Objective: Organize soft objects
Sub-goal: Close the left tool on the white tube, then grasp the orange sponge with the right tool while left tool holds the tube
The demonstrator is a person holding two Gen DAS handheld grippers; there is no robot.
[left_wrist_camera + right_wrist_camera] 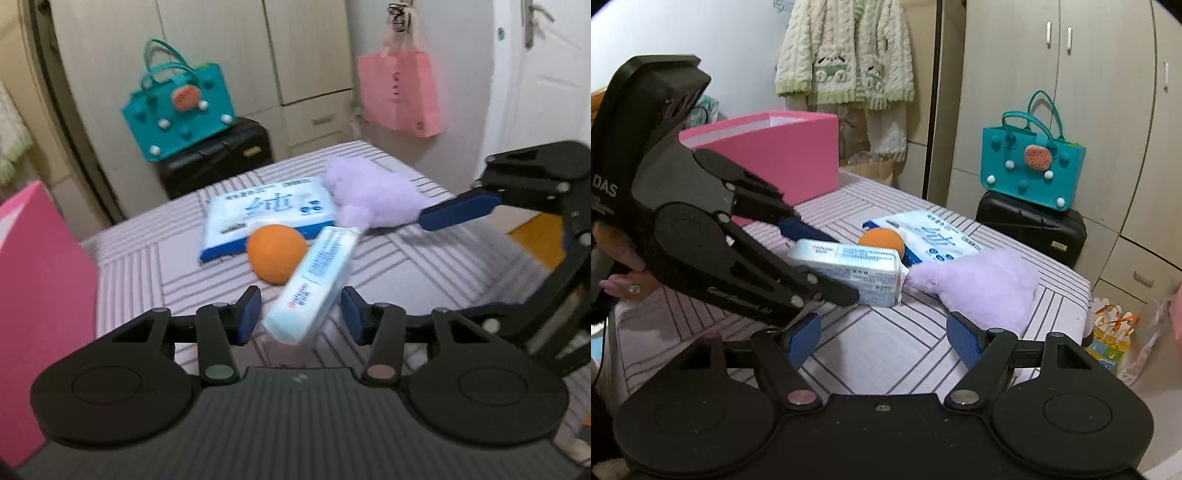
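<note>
Left gripper (301,314): jaws part-open around tissue pack (314,280), pads not touching. Right gripper (882,341): jaws wide, empty, near purple plush (982,288).

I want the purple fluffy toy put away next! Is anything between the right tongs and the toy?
Nothing visible blocks it. The right tongs stand open, with only bare striped bedsheet before the purple plush toy. The tissue pack lies to the toy's left, between the left tongs.
</note>
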